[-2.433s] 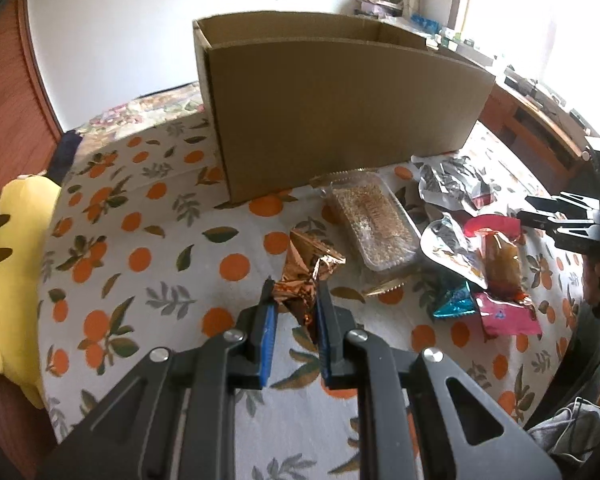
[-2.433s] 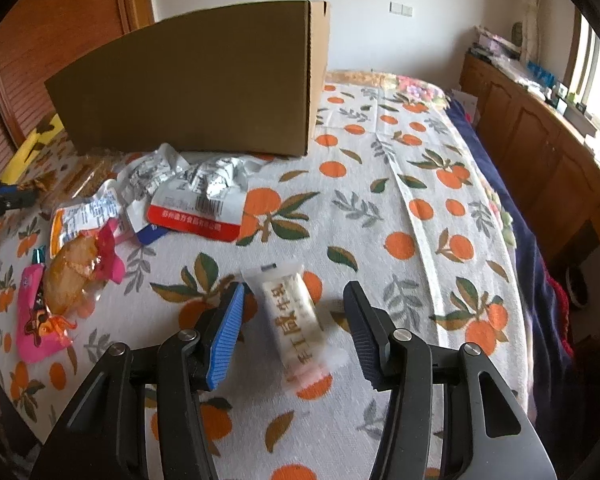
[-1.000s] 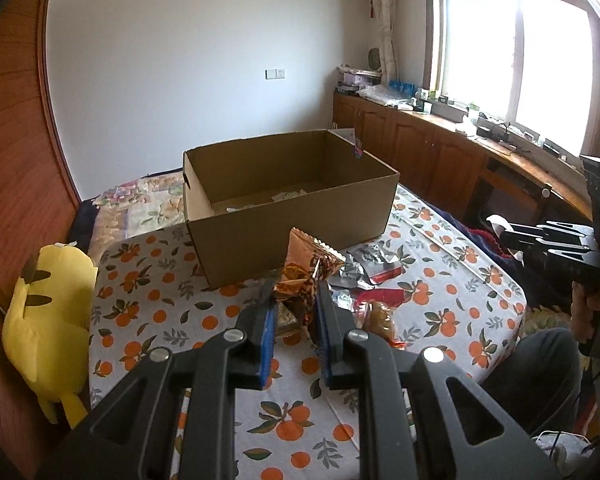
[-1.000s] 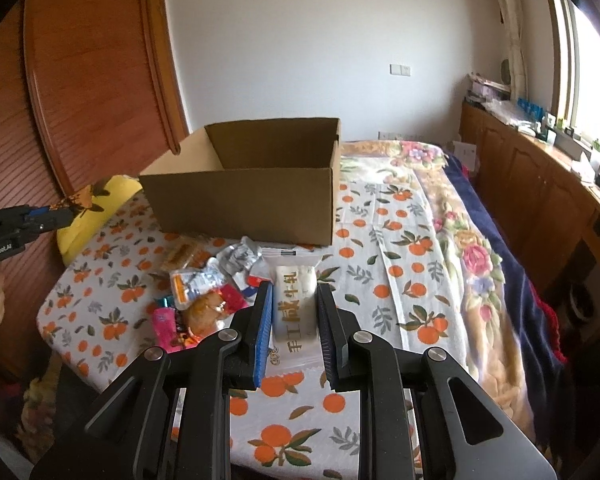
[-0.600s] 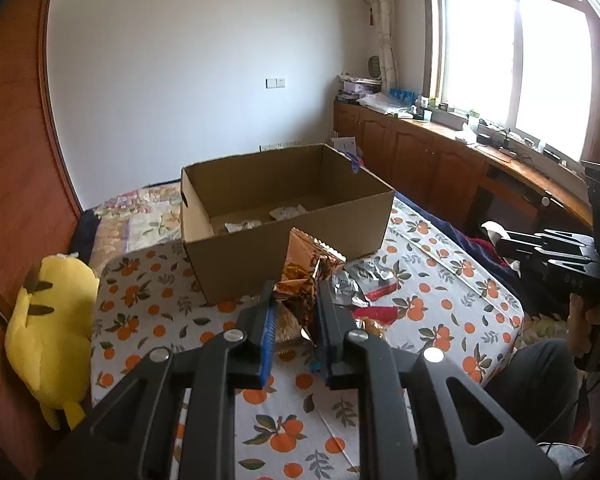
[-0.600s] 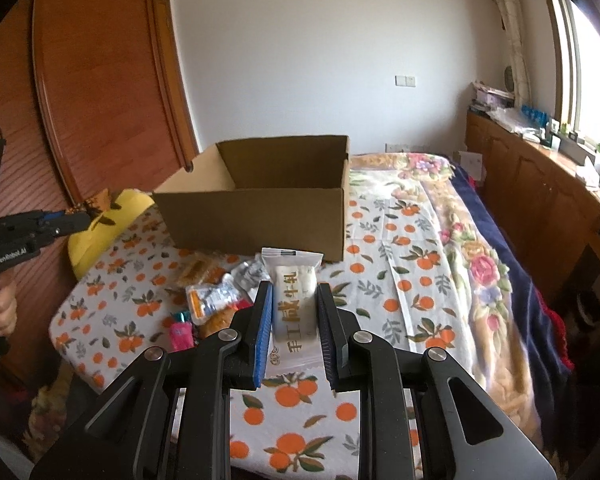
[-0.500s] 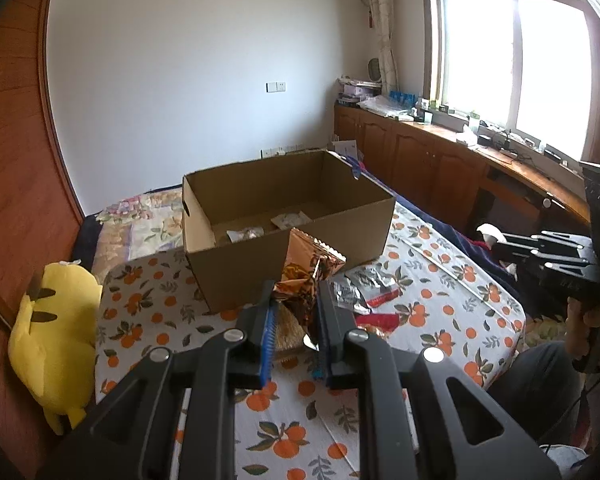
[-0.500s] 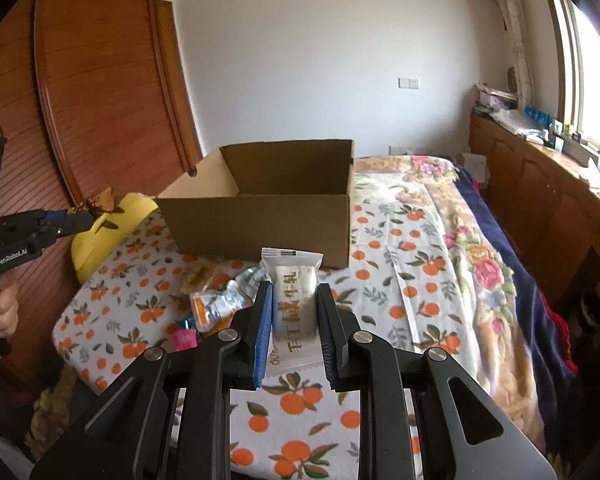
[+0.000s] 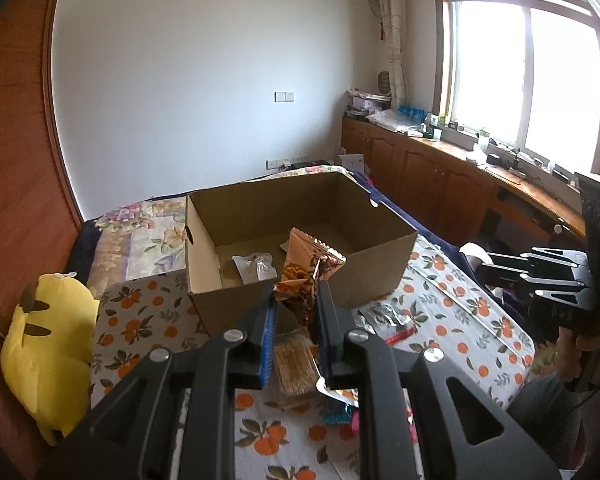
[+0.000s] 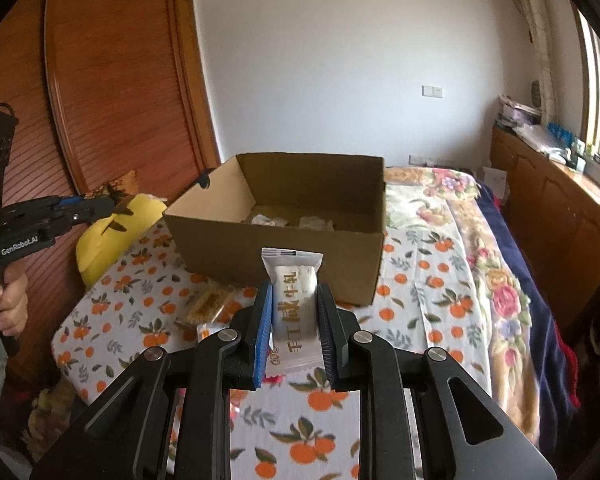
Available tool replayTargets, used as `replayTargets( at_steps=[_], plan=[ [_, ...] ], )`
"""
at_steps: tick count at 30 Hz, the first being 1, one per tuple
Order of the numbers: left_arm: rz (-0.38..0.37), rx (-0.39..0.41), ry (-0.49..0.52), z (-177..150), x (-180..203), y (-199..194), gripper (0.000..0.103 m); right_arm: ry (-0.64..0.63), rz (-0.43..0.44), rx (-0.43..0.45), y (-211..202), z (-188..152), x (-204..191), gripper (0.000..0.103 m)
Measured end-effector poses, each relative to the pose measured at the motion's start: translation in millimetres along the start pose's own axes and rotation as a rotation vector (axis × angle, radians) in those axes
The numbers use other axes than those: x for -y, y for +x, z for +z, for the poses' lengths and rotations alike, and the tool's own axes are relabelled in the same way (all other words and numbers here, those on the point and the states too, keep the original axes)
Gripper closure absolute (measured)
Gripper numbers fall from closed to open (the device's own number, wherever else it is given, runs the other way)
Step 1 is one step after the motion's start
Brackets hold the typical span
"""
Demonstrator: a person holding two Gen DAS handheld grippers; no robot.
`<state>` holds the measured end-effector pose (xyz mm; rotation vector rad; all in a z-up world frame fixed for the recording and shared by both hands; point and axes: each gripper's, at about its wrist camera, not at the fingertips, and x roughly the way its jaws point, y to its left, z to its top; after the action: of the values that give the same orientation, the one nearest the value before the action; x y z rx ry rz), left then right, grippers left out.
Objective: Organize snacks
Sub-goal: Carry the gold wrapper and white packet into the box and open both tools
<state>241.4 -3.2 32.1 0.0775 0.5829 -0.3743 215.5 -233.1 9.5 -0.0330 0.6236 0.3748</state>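
Snacks sit clamped between both grippers' fingers (image 9: 324,312), above bed.

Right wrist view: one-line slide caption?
Right gripper holds a white snack packet above the orange-print bedspread, facing the open cardboard box.

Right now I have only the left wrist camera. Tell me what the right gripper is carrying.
Observer: The right gripper is shut on a white packet with gold characters; its top sticks up above the fingers.
Operator: Check the box from that side.
Observer: The right wrist view shows two pale packets side by side on the floor of the cardboard box.
Operator: Report my own gripper from outside.
Observer: Side on, the left gripper sits left of the box in the picture, and the copper foil packet juts past its tips, in front of the yellow plush toy.
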Motion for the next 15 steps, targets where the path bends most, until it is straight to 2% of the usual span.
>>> replayTargets(
  at_steps=[15],
  plan=[
    [0.007,-0.054,-0.033,19.2,-37.5,87.8,0.088,-0.038,0.040,-0.019,87.1,52.1,3.1,0.083]
  ],
)
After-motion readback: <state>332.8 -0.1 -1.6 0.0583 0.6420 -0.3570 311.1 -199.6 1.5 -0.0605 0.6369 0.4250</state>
